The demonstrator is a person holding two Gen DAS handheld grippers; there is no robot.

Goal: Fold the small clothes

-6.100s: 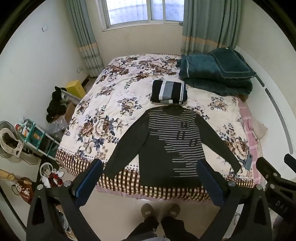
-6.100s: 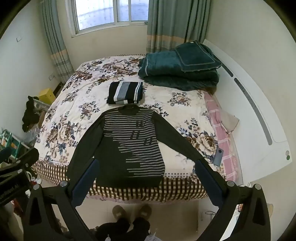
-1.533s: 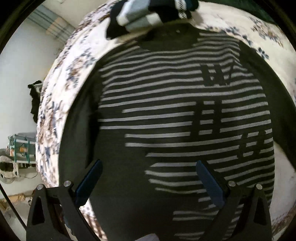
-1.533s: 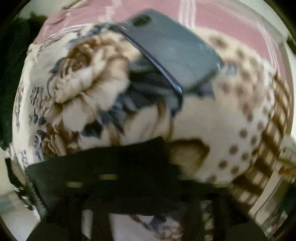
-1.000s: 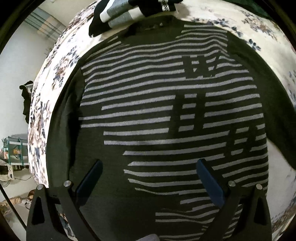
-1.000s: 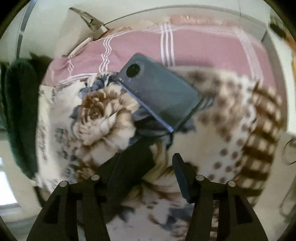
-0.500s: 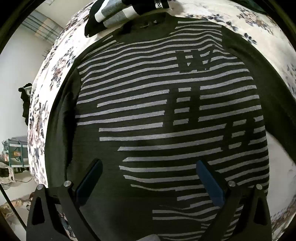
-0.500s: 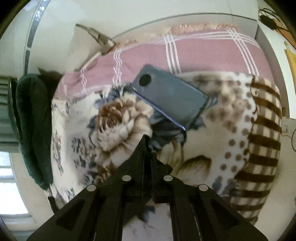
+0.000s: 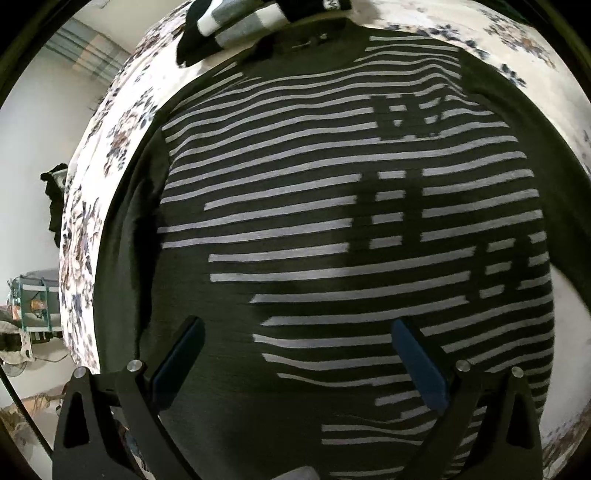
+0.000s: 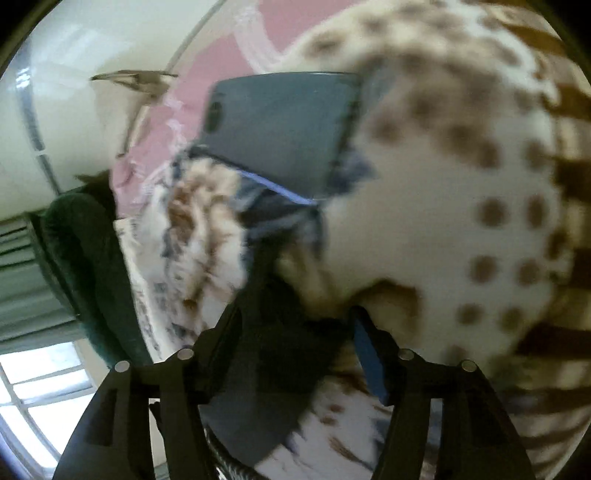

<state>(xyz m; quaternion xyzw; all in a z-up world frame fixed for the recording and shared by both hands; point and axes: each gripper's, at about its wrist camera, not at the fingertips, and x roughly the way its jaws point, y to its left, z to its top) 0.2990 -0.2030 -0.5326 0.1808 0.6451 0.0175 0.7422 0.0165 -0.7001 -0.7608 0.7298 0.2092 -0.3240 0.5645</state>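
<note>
A dark sweater with pale grey stripes [image 9: 332,221] lies flat, front up, on the floral bedspread [image 9: 122,122] and fills the left wrist view. My left gripper [image 9: 295,347] is open and empty, hovering just above the sweater's lower body. In the blurred right wrist view, my right gripper [image 10: 295,332] sits over the end of the sweater's dark sleeve [image 10: 273,362]; the cuff lies between the fingers [image 10: 365,354], which stand partly apart.
A folded striped garment [image 9: 258,18] lies beyond the sweater's collar. A dark phone [image 10: 280,129] lies on the bedspread just past the sleeve end, beside a pink checked cloth [image 10: 221,59]. A green blanket [image 10: 88,266] lies at left.
My right gripper, closed on the sleeve half a second ago, now has its fingers apart and has moved nearer the phone. My left gripper has crept closer to the sweater.
</note>
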